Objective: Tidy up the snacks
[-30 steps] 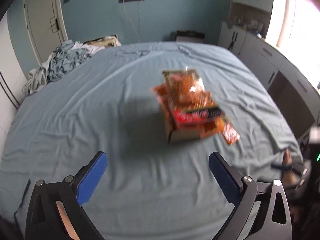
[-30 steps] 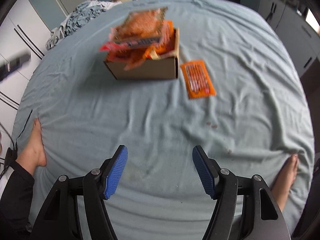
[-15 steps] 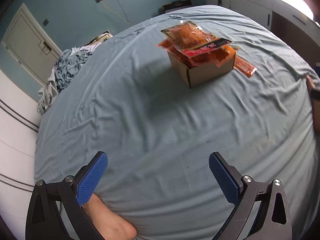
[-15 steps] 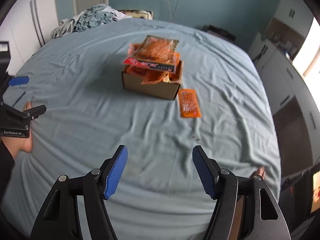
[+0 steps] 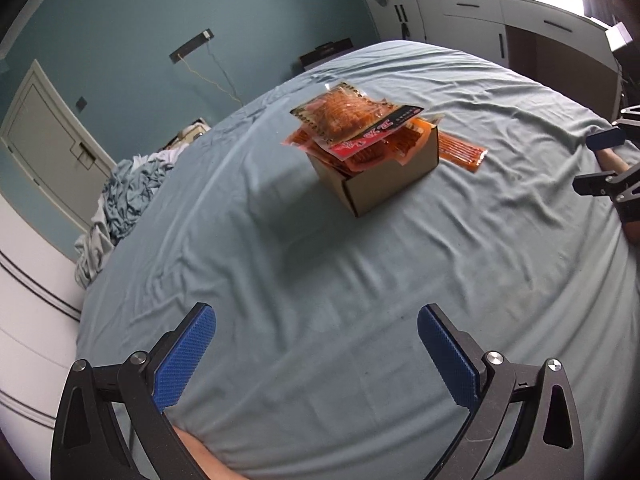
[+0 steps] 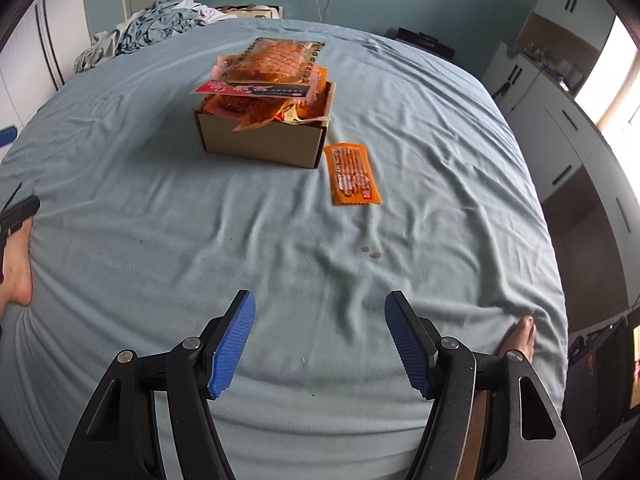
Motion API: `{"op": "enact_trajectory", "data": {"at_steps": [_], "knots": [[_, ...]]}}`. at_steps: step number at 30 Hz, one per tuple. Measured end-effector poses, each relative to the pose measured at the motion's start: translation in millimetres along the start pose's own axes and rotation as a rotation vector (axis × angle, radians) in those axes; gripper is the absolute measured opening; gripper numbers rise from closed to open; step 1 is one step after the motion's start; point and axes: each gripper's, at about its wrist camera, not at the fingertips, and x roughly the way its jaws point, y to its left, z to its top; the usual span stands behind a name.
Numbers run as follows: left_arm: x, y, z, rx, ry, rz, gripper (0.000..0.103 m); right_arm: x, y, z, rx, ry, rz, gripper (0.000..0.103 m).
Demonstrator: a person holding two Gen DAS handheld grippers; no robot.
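A brown cardboard box (image 5: 386,178) (image 6: 260,140) stands in the middle of the blue bed, heaped with orange snack packets; a large red-and-orange packet (image 5: 356,120) (image 6: 272,68) lies on top. One orange snack packet (image 6: 352,174) (image 5: 460,150) lies flat on the sheet just right of the box. My left gripper (image 5: 316,354) is open and empty, well short of the box. My right gripper (image 6: 320,340) is open and empty, near the bed's front edge, also far from the box and the loose packet.
The bed sheet (image 6: 200,240) is wrinkled. A pile of clothes (image 5: 128,192) (image 6: 160,24) lies at the far left corner. White cabinets (image 5: 520,32) line the right wall. Bare feet (image 6: 16,268) (image 6: 520,338) rest at the bed's front edge.
Both grippers have swung and pulled back, so the box now sits farther off in each view. Both stayed open. The box and the loose packet have not moved.
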Motion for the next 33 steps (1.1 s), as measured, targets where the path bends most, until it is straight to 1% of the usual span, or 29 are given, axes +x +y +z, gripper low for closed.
{"op": "enact_trajectory", "data": {"at_steps": [3,8,11,14,16,19,25,29,33], "knots": [[7,-1,-3,-0.007,0.026,-0.021,0.103,4,-4,7,-0.001,-0.008,0.0,0.067],[16,0,-7,-0.039,0.057,-0.04,0.103,13,5,-2,-0.066,-0.035,-0.018,0.067],[18,5,-8,-0.086,0.06,-0.057,0.103,14,12,-9,-0.102,-0.047,-0.008,0.066],[18,8,-8,-0.119,0.042,-0.072,0.103,10,20,-15,-0.137,-0.095,0.019,0.067],[18,4,-9,-0.109,0.027,-0.06,0.103,7,24,-18,-0.171,-0.128,0.017,0.067],[21,-6,-11,-0.07,0.02,-0.031,0.103,9,31,-23,-0.228,-0.136,-0.016,0.067],[27,-26,-17,-0.024,0.052,-0.057,0.103,14,35,-25,-0.241,-0.106,-0.013,0.067],[28,-38,-18,0.017,0.058,-0.066,0.103,16,34,-23,-0.25,-0.098,-0.009,0.067],[26,-43,-18,0.036,0.056,-0.073,0.103,19,31,-21,-0.238,-0.084,-0.009,0.066]]}}
